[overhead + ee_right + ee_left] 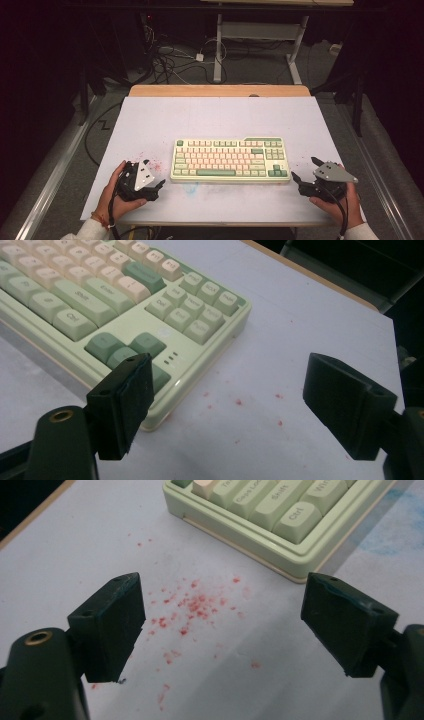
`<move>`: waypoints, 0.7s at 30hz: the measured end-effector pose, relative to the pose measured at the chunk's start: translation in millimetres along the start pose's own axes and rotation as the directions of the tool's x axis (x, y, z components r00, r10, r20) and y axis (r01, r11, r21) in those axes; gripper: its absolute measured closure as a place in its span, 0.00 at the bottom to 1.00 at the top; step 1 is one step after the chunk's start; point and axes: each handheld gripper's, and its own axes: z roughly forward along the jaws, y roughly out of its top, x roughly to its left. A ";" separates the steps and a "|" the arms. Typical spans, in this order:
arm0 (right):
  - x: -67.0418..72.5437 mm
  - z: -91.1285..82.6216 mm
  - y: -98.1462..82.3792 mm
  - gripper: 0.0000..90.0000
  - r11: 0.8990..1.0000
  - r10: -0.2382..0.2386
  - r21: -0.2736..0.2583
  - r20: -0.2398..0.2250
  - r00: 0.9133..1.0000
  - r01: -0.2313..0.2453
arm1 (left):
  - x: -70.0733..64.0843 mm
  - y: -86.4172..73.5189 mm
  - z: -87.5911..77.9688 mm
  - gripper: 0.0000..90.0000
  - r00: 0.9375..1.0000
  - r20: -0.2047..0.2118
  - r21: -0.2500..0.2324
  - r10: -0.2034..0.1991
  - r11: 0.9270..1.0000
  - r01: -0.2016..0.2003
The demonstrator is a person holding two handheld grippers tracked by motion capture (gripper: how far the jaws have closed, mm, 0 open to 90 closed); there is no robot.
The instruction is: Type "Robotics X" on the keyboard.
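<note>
On the one white table [150,120], a single green-and-pink keyboard [230,160] lies centred near the front edge. Two grippers flank it: the left gripper [161,184] at its eight o'clock, the right gripper [305,169] at its four o'clock, each hand-held, jaws spread wide, empty, angled toward the keyboard.

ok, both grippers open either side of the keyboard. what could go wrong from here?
1. The right gripper sits close to the keyboard corner; closing in could catch a keycap rather than the case.
2. The left gripper hovers over red specks that might smear onto its pads.
3. Uneven pushes from the two ends may skew the keyboard.
</note>
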 end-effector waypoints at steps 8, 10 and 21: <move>-1.4 -4.2 -7.5 0.23 1.000 0.019 0.000 0.008 1.000 -0.019 | -4.9 -4.9 0.2 0.18 1.000 0.014 0.014 -0.001 1.000 0.001; -1.2 -5.4 -6.0 0.22 1.000 0.012 -0.008 0.006 1.000 -0.012 | -4.9 -4.6 -1.5 0.18 1.000 0.016 0.001 -0.008 1.000 0.008; 7.6 -4.3 -0.7 0.22 1.000 -0.014 -0.007 -0.006 1.000 0.014 | -3.1 -7.6 -3.8 0.18 1.000 0.021 -0.004 -0.019 1.000 0.019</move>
